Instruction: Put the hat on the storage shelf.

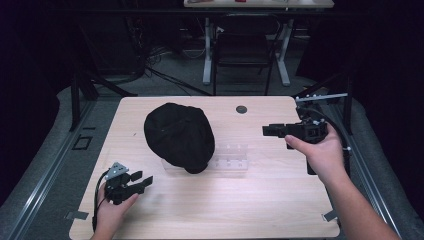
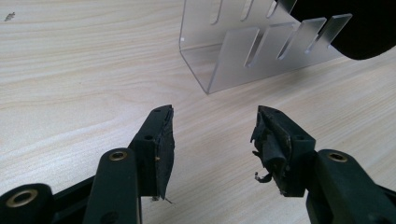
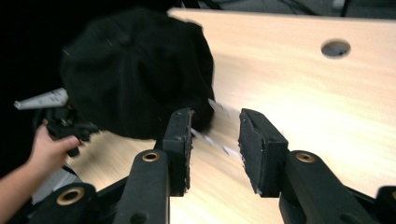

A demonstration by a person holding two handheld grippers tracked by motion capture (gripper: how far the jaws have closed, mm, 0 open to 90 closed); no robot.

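A black cap (image 1: 179,136) lies over the left end of a clear plastic rack (image 1: 231,157) in the middle of the table (image 1: 250,200); the same cap (image 3: 135,70) fills the upper left of the right gripper view. My right gripper (image 1: 267,131) hovers to the right of the rack, pointing left toward the cap, jaws open and empty (image 3: 215,140). My left gripper (image 1: 144,181) rests low at the front left, open with nothing between its jaws (image 2: 212,135). Ahead of it stands the clear slotted rack (image 2: 252,46), with the cap's edge (image 2: 364,32) over its far end.
A round hole (image 1: 241,109) sits in the tabletop near the back edge. Metal frame parts (image 1: 320,97) stand at the table's right back corner. A chair (image 1: 245,47) and desk legs stand on the floor beyond the table.
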